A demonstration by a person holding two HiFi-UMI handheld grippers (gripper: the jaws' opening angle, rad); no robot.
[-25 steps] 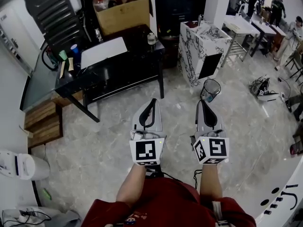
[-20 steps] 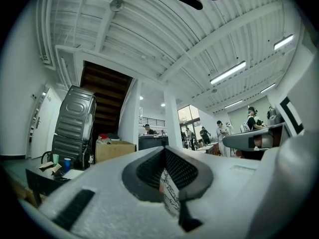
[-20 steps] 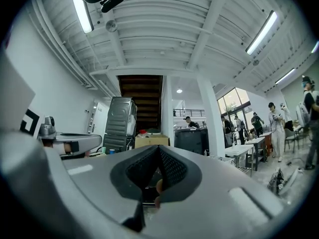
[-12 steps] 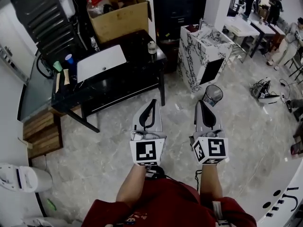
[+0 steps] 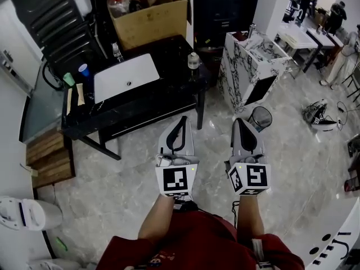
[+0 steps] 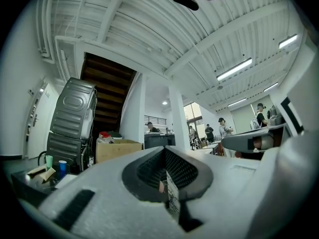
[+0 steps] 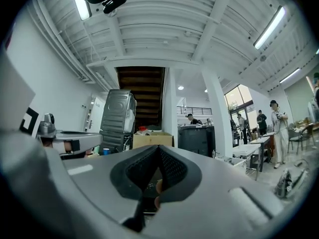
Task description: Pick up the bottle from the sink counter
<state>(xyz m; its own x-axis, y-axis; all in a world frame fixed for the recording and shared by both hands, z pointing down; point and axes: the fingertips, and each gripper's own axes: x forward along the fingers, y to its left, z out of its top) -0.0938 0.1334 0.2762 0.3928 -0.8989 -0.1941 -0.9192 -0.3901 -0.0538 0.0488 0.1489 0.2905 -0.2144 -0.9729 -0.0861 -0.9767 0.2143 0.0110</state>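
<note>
A small clear bottle (image 5: 193,61) with a pale cap stands on the right end of the black sink counter (image 5: 169,91), right of the white basin (image 5: 126,76). My left gripper (image 5: 181,120) and right gripper (image 5: 241,121) are held side by side over the floor, well short of the counter. Both are shut with nothing between the jaws. In the left gripper view my left gripper (image 6: 164,151) points over the counter's left end, where cups (image 6: 55,164) stand; the bottle is hidden there. The right gripper view shows my right gripper (image 7: 158,148) closed and empty.
An open cardboard box (image 5: 149,13) sits behind the counter beside a grey ribbed machine (image 5: 53,10). A marble-patterned cabinet (image 5: 253,66) and a wire bin (image 5: 260,118) stand to the right. Wooden crates (image 5: 50,151) lie at the left. People stand at tables (image 5: 306,35) far right.
The counter, sink and bottle have shifted right and slightly nearer in the head view. Both grippers keep their place in front of the person, still shut.
</note>
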